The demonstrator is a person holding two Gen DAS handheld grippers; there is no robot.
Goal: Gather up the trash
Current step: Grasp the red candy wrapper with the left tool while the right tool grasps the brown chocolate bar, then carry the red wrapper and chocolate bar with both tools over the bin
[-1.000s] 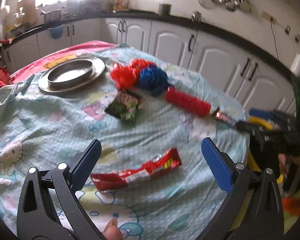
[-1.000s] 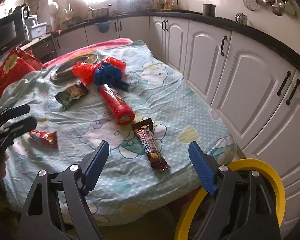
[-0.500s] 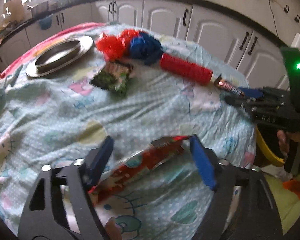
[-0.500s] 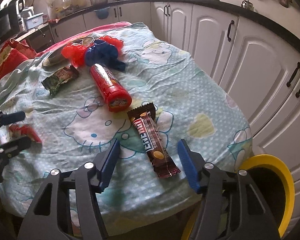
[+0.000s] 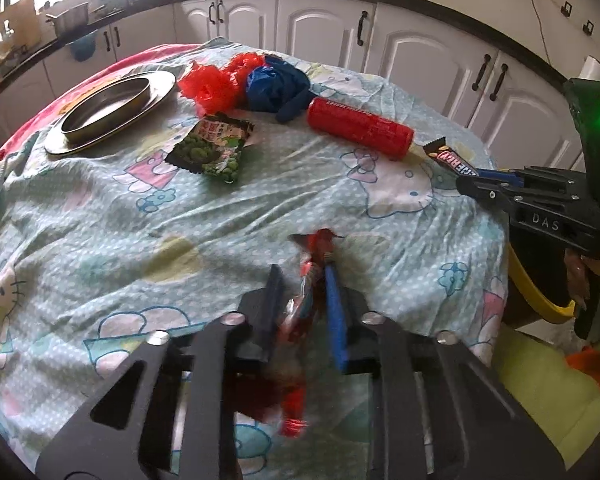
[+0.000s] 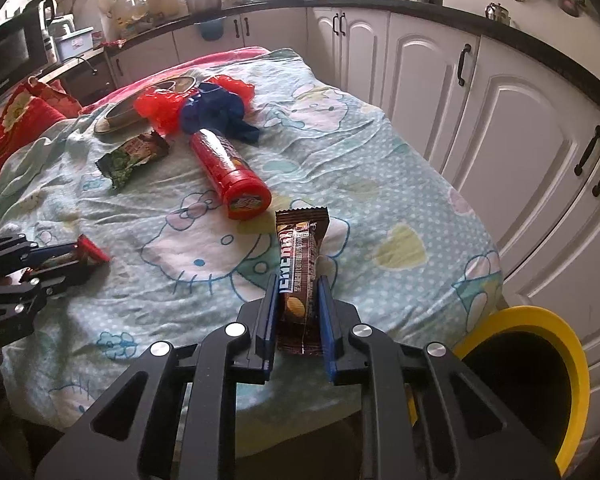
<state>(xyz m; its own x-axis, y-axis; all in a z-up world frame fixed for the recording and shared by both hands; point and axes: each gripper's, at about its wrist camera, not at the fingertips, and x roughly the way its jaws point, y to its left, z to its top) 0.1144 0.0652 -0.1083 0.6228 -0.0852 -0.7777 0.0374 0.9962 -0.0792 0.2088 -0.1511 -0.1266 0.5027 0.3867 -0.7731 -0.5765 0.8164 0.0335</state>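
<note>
The red wrapper is pinched in the left tool, the brown bar in the right tool, both low over the tabletop. Both look light, crinkly and slippery; mid-length grips suit. The yellow bin waits beside.

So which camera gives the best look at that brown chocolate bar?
The right wrist view: the chocolate bar fills the centre, pinched in the right gripper. The left wrist view shows only its far end, at the edge.
</note>
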